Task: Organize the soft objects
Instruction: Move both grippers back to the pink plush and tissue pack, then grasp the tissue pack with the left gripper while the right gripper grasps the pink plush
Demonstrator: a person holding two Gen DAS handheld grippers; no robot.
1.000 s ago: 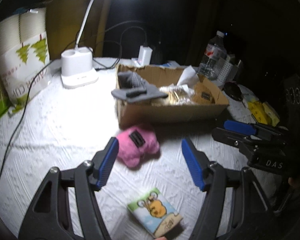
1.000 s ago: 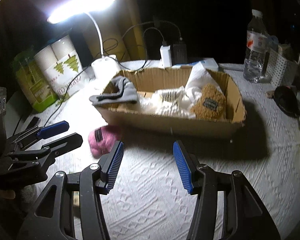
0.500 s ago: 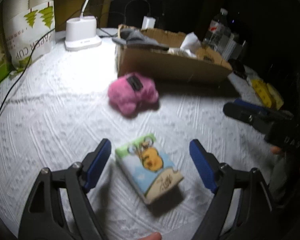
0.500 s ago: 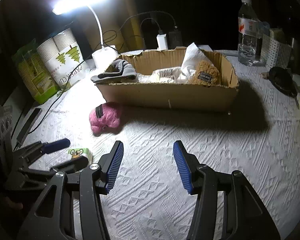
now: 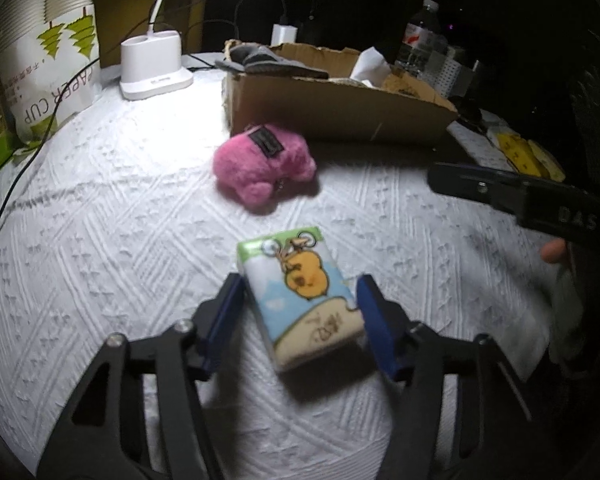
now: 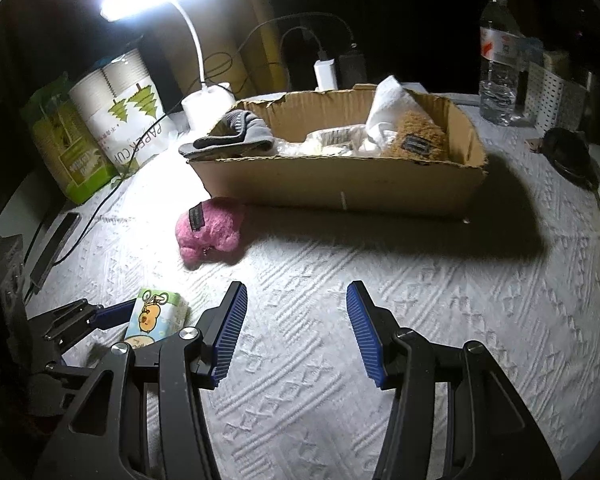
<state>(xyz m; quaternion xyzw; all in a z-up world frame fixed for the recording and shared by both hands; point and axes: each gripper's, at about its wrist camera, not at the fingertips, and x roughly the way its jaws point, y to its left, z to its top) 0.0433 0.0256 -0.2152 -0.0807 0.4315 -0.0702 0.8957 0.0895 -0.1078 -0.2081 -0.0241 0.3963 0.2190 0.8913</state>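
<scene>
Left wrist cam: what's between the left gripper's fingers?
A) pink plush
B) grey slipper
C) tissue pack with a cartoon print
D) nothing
C: the tissue pack sits between the left gripper's blue pads, whose jaws have just been closing on it; the pink plush lies apart, nearer the cardboard box.

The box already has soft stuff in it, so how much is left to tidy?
Done: the cardboard box holds a grey slipper, white cloth and a brown plush. In hand: the left gripper, jaws just closing, squeezes the tissue pack. Left: the pink plush.
</scene>
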